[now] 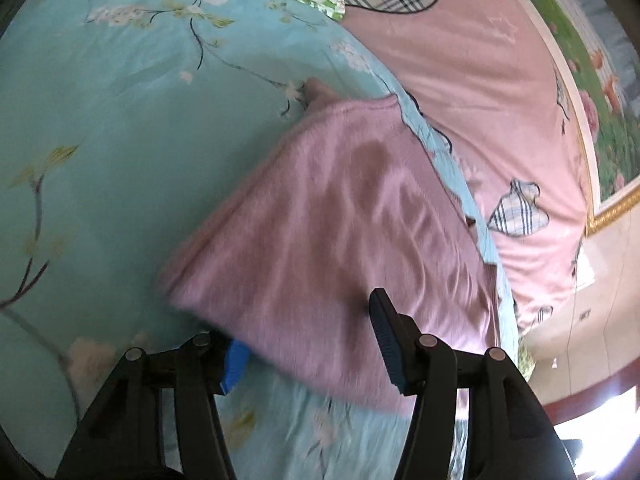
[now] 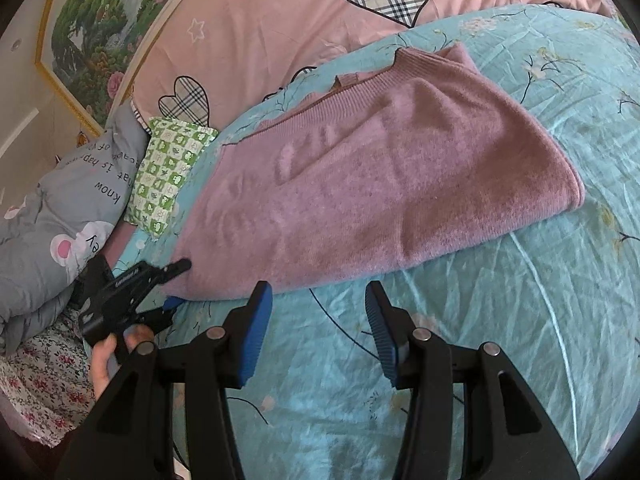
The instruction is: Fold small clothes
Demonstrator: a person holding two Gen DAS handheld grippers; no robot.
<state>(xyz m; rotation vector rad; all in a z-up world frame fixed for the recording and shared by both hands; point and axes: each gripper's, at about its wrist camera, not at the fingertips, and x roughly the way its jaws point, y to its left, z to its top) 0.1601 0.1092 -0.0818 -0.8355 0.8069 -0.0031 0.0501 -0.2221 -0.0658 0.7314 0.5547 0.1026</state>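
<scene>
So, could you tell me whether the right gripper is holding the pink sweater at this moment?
No, the right gripper stands open over the bare blue sheet, with the pink sweater lying just beyond its fingertips.

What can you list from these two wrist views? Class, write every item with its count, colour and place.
Fuzzy knitted sweater: one, mauve-pink, folded flat on the blue quilt.
Floral quilt: one, light blue, under the sweater.
Sheet with plaid hearts: one, pink, beyond the quilt.
Checked small pillow: one, green and white, at the quilt's edge.
Printed duvet: one, grey, bundled beside the pillow.
Framed landscape picture: one, gold frame, on the wall.
Left gripper: one, black with blue pads, jaws straddling the sweater's corner.
Right gripper: one, same colours, open over bare quilt.
Hand: one, holding the left gripper.
</scene>
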